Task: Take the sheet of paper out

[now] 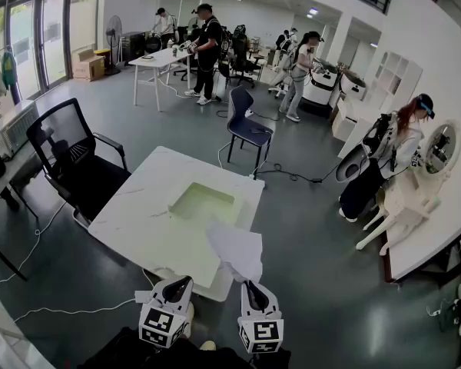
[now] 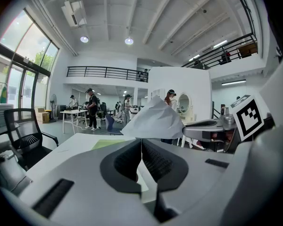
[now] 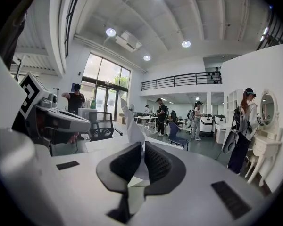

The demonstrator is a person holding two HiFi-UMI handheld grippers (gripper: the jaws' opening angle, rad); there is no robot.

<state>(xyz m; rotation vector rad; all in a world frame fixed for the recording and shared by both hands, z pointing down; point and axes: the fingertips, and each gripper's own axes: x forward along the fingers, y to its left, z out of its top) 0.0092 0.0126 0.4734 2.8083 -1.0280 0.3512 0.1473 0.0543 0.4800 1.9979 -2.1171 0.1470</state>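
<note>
Above the near right corner of a white, marble-patterned square bench [image 1: 138,214], a creased white sheet of paper [image 1: 237,248] is held up in the air. The right gripper [image 1: 250,285], grey with a black-and-white marker cube, has its ribbed black jaws clenched on the sheet's lower end. In the right gripper view the paper rises from between the pressed jaws in a narrow, folded peak. From the head view it fans out wider toward the bench's middle.

The left gripper [image 1: 186,280], of the same build, sits just beside the right one, at the bench's near edge. Its jaws are pressed together with nothing between them. In the left gripper view the sheet shows beyond the jaw tips, not touching them.

A pale green rectangular hollow [image 1: 203,204] lies in the middle of the bench top, apart from the paper. A black mesh office chair [image 1: 73,160] stands at the bench's left side, and a dark blue chair [image 1: 246,125] stands past its far edge. People work at other tables farther back in the hall.
</note>
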